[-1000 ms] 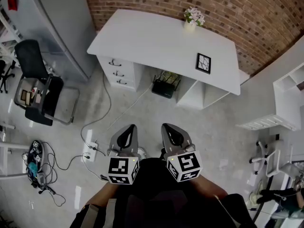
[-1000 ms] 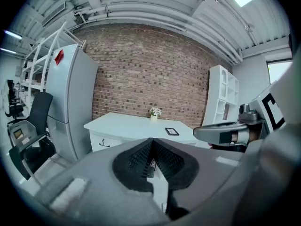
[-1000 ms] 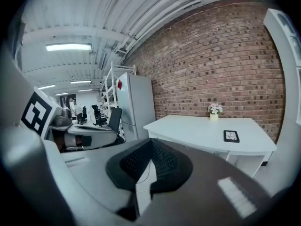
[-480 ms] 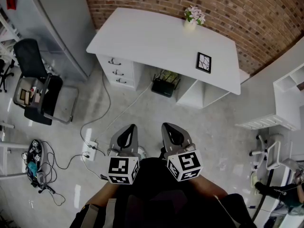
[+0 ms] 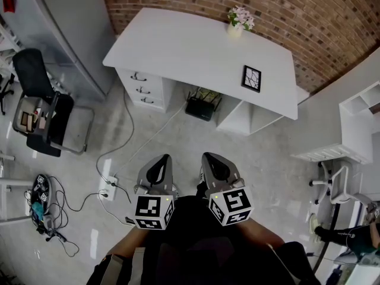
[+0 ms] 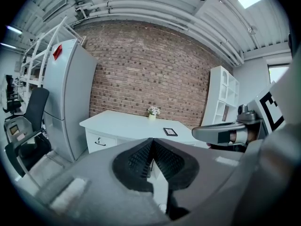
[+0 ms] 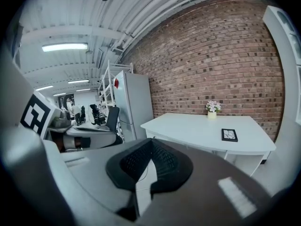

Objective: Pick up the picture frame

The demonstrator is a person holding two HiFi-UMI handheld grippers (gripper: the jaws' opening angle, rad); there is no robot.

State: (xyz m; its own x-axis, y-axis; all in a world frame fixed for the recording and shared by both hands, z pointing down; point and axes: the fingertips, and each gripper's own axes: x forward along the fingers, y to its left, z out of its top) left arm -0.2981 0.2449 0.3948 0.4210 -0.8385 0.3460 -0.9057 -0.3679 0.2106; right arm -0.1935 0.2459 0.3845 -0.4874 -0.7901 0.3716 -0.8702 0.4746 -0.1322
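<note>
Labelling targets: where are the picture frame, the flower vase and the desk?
picture frame [image 5: 252, 78], head view, middle of its dark face.
flower vase [image 5: 236, 31], head view, vase body.
desk [image 5: 178, 46], head view, bare top.

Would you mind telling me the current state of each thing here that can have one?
left gripper: shut, empty.
right gripper: shut, empty.
picture frame: lying flat on the desk, untouched.
desk drawers: closed.
flower pot: upright near the desk's back edge.

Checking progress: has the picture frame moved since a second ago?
No. The picture frame lies where it did on the desk, same gap to the flower vase.
</note>
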